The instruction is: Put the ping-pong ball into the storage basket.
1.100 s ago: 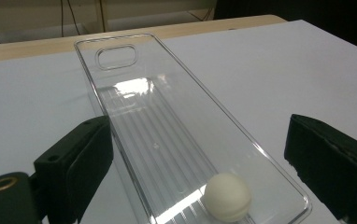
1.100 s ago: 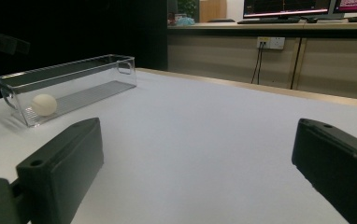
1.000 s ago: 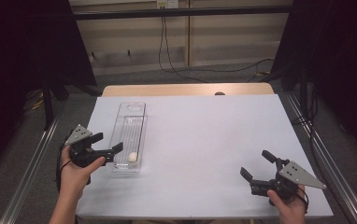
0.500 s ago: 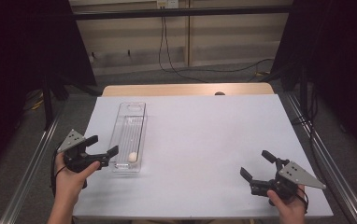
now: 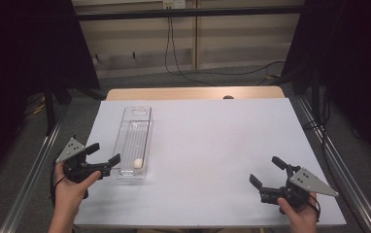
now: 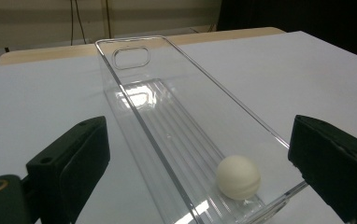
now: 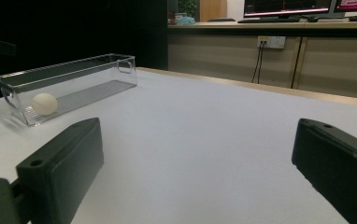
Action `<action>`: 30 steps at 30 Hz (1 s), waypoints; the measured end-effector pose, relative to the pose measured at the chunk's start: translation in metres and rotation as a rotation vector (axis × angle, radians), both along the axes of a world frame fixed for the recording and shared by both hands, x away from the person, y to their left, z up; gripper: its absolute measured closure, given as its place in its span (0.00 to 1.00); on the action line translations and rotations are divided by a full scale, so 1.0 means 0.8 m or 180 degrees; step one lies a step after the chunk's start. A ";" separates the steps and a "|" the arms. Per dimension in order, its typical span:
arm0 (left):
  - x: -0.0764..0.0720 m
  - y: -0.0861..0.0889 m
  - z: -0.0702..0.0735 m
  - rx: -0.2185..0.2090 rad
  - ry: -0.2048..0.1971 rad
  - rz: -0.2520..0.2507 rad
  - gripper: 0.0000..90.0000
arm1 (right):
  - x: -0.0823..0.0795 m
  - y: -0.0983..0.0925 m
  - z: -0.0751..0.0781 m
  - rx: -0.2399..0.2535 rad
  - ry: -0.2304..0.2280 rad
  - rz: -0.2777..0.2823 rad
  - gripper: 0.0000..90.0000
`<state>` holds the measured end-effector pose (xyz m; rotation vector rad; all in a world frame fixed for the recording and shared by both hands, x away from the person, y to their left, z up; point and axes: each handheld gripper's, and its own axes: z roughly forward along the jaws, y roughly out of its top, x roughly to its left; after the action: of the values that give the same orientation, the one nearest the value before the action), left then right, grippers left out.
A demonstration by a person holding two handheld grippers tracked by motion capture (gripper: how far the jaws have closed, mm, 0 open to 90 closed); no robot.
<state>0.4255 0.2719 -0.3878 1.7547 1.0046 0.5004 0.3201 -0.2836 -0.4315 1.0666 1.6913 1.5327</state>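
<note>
Left gripper (image 5: 99,159): jaws spread, now backed off nearer you from the clear bin (image 5: 134,141).
Ball (image 5: 138,163): released, resting in your bin's near end.
Right gripper (image 5: 267,171): spread, idle.

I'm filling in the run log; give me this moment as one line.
left gripper: open, empty, at near end of clear bin | ball: inside bin, near end | right gripper: open, empty, far off

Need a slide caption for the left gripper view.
Open left gripper faces the near end of a clear plastic tray holding one white ball.
</note>
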 end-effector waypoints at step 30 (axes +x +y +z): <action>-0.014 0.012 -0.014 -0.0133 -0.0101 -0.0002 0.05 | 0.000 0.000 -0.001 -0.0023 0.0002 0.0021 0.02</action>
<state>0.4142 0.2811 -0.3990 1.7050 0.9853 0.5020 0.3204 -0.2833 -0.4320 1.0589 1.7011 1.5292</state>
